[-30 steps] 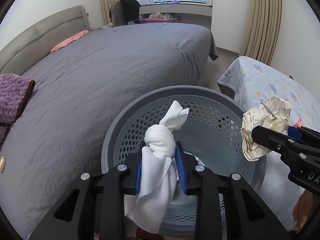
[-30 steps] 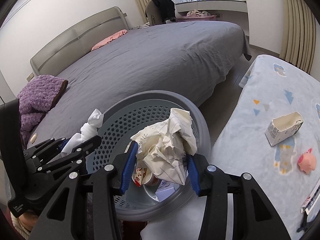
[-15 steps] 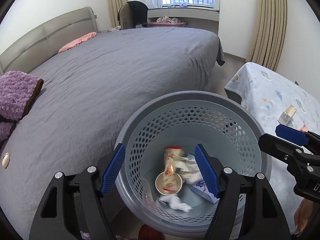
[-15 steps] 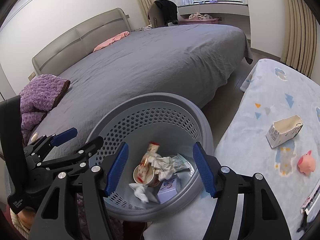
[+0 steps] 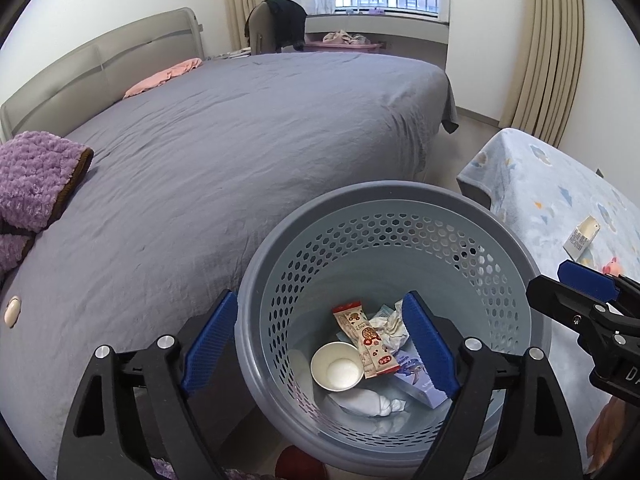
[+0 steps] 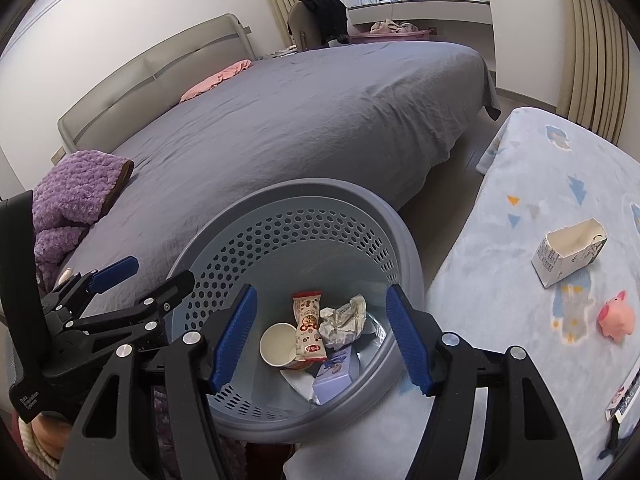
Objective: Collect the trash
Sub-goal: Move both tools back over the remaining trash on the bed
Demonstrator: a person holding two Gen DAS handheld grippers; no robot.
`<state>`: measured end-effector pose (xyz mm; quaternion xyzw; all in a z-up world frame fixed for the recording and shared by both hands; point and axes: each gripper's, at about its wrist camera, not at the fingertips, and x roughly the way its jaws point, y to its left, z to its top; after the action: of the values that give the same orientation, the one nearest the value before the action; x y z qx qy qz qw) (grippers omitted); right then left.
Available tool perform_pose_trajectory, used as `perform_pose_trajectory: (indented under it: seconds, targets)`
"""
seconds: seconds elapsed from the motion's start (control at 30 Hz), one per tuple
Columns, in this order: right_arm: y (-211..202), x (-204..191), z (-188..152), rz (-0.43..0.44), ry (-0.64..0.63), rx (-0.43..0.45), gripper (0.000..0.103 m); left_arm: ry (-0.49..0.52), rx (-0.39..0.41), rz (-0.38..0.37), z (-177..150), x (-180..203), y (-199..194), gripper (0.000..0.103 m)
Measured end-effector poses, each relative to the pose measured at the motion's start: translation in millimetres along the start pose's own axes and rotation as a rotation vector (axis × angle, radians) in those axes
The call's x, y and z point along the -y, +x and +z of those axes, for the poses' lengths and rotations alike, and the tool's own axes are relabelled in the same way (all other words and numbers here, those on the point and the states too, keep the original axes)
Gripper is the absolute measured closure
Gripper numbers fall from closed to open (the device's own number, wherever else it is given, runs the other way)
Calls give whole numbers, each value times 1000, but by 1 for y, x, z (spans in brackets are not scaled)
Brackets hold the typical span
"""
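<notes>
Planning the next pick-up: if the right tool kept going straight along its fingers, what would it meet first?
Probably the trash in the gray perforated basket: the open right tool points down at the snack wrapper and crumpled paper. Depth is unclear.

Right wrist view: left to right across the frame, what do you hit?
purple blanket → left gripper → paper cup → snack wrapper → crumpled paper → torn carton → pink pig toy
</notes>
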<state>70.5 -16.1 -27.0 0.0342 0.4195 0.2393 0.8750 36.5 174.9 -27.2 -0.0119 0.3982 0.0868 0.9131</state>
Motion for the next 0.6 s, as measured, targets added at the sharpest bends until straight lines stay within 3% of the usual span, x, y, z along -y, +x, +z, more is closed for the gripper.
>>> perform_pose_trajectory:
  seconds: [0.6]
  targets:
    - [-12, 14, -6, -44, 44, 12, 39, -1, 16, -9, 0, 4, -6, 12]
